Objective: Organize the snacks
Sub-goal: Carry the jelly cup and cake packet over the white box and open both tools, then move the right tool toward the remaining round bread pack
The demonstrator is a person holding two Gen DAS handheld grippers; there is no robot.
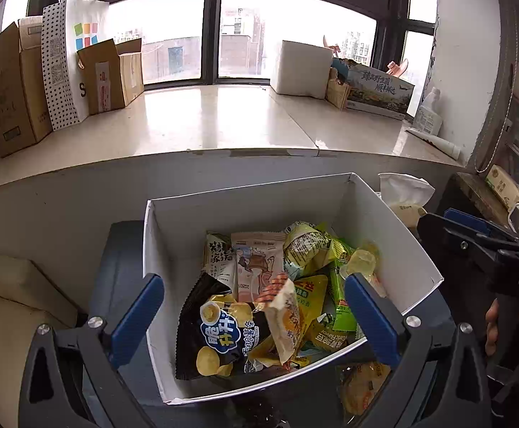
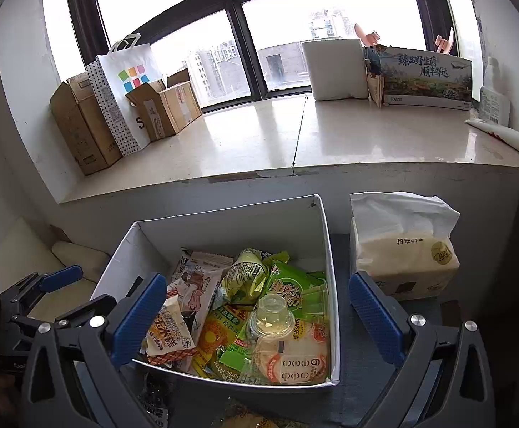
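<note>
White box [image 1: 395, 246] lengthwise toward window; left gripper [image 1: 256, 321], right gripper [image 2: 259, 321] wide open, empty

"DAS" on right tool [image 1: 434, 226]; "臻品野生菌 顺丰鲜达" on sill carton [image 2: 425, 78]; "S", perhaps, on white bag [image 2: 131, 82].

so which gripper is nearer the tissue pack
Right. The right gripper has the tissue pack just beyond its right fingertip; the left gripper sits over the white box, farther away.

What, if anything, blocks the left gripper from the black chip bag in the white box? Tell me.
Nothing visible does. The left gripper is open above the white box, and the black chip bag lies on top of the other snacks at the box's near side, uncovered.
</note>
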